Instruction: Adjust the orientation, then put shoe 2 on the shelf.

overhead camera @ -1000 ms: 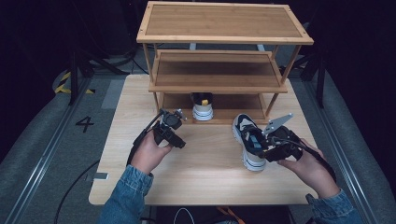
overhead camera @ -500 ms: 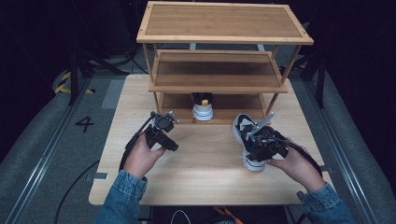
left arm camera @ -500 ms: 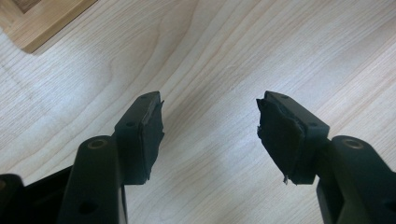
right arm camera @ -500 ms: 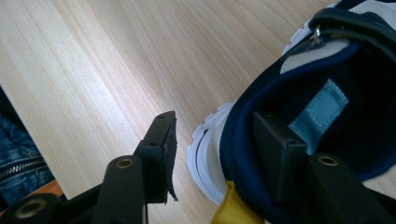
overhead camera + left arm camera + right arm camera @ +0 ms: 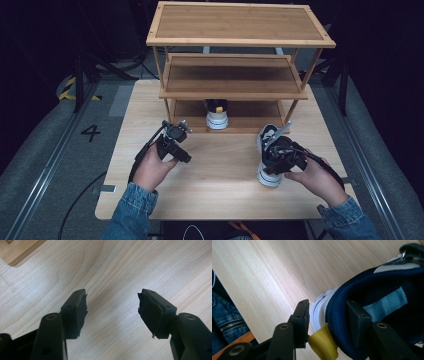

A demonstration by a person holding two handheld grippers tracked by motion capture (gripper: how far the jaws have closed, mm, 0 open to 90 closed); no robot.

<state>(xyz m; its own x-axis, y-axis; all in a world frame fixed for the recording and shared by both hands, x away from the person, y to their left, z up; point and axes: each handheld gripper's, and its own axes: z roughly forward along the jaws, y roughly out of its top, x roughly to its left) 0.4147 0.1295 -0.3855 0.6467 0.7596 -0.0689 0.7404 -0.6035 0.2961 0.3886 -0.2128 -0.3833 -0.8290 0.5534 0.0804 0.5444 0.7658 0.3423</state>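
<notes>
Sneaker (image 5: 268,157) in navy and white lies near the right front edge of the table (image 5: 220,195), toe pointing away toward the shelf. Our right gripper (image 5: 328,315) straddles its heel: one jaw sits inside the padded collar, the other stands outside the white heel, with the yellow pull tab (image 5: 323,343) hanging just below between them. These jaws have just been closing on the heel wall, yet we see a sliver of gap at the outer jaw, so we cannot call the grasp firm. In the high view the right gripper (image 5: 284,156) rests over the back half of the shoe.

Left of it, well apart, our left gripper (image 5: 176,142) hangs over bare wood, jaws spread wide with nothing between them (image 5: 112,312).

Beyond both stands the three-tier wooden rack (image 5: 240,42), and a second sneaker (image 5: 217,114) sits on its lowest shelf, heel facing us.
</notes>
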